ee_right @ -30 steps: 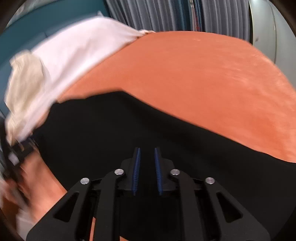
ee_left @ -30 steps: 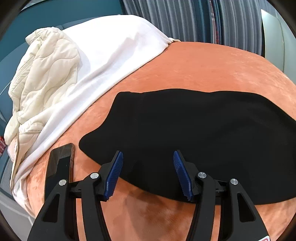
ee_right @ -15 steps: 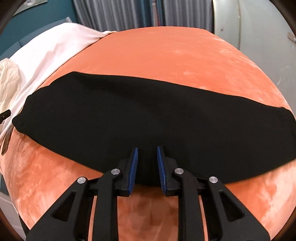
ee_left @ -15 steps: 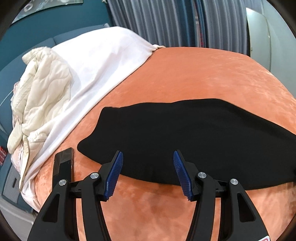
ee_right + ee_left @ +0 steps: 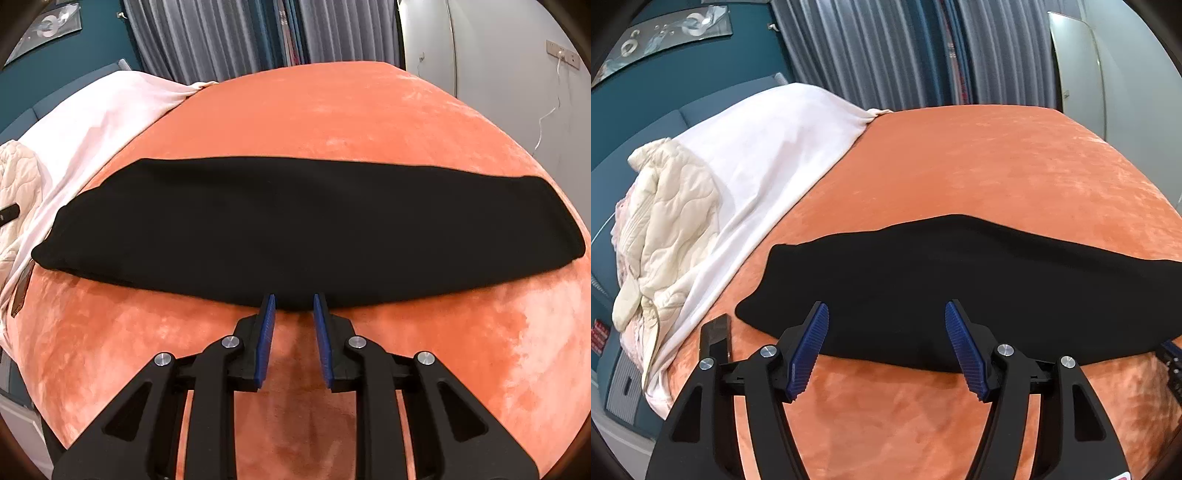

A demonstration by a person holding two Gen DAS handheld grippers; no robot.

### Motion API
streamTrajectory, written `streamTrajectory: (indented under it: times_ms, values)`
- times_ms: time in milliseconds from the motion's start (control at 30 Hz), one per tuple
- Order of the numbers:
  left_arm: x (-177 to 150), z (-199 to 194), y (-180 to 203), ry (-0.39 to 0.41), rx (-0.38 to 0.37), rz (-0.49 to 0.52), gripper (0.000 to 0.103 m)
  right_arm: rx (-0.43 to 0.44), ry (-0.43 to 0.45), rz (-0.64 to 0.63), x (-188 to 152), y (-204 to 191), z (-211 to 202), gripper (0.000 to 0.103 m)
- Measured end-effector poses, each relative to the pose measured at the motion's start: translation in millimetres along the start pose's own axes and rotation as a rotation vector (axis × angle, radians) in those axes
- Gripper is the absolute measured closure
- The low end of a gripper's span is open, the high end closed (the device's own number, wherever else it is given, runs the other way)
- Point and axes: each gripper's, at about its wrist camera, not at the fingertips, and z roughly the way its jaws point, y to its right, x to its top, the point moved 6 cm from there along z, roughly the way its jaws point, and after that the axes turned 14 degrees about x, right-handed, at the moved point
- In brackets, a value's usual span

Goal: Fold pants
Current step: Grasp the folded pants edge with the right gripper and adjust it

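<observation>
Hovering tools: the left tool (image 5: 884, 328) and the right tool (image 5: 294, 316) both hang above the near edge of the orange plush-covered bed (image 5: 332, 110), neither touching cloth.
Left tool state: spread wide, nothing between its blue ribbed pads (image 5: 809, 347).
Right tool state: a narrow gap between the pads, only bedcover showing in it, so it grips nothing.
Task item: the black soft-fabric pants (image 5: 295, 225) lie flat as one long band just ahead of both tools, seemingly doubled leg on leg already.
Step in hand: judged to be the pause between folds, both tools clear of the cloth.
Next move: probably grip one end of the band and carry it over toward the other, keeping edges aligned.
Beside the left tool: a dark flat phone (image 5: 716, 338), a white sheet (image 5: 768, 155) and a cream quilted jacket (image 5: 672, 210) off to its left.
</observation>
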Motion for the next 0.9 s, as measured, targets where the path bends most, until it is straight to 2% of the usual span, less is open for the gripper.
streamTrajectory:
  times_ms: [67, 167, 200, 233, 267, 400, 500, 567, 633, 700, 900]
  values:
    - [2, -4, 7, 0.001, -0.004, 0.007, 0.040, -0.010, -0.019, 0.023, -7, 11, 4, 0.082]
    - [1, -7, 14, -0.002, -0.010, 0.015, 0.039, 0.009, -0.002, 0.061, -11, 20, -2, 0.082]
    - [0, -8, 16, -0.003, -0.011, 0.016, 0.035, 0.006, 0.006, 0.066, -11, 22, -6, 0.082]
    - [-1, -8, 17, -0.005, -0.012, 0.016, 0.028, 0.000, 0.019, 0.076, -12, 26, -13, 0.082]
    - [-3, -8, 18, -0.007, -0.015, 0.015, 0.027, -0.006, 0.033, 0.091, -12, 31, -19, 0.082]
    - [-14, -2, 26, -0.040, -0.031, 0.015, 0.026, -0.074, 0.110, 0.161, -16, 76, -61, 0.081]
    - [-29, 6, 36, -0.083, -0.041, 0.023, 0.026, -0.153, 0.157, 0.217, -9, 125, -92, 0.069]
    - [-39, 11, 45, -0.107, -0.041, 0.040, 0.026, -0.192, 0.189, 0.235, 2, 155, -110, 0.065]
    - [-45, 14, 53, -0.120, -0.032, 0.058, 0.026, -0.245, 0.206, 0.234, 20, 185, -121, 0.054]
    - [-50, 14, 62, -0.128, -0.033, 0.073, 0.026, -0.294, 0.190, 0.227, 38, 213, -120, 0.054]
    - [-56, 14, 83, -0.136, -0.021, 0.114, 0.026, -0.282, 0.109, 0.179, 73, 247, -81, 0.054]
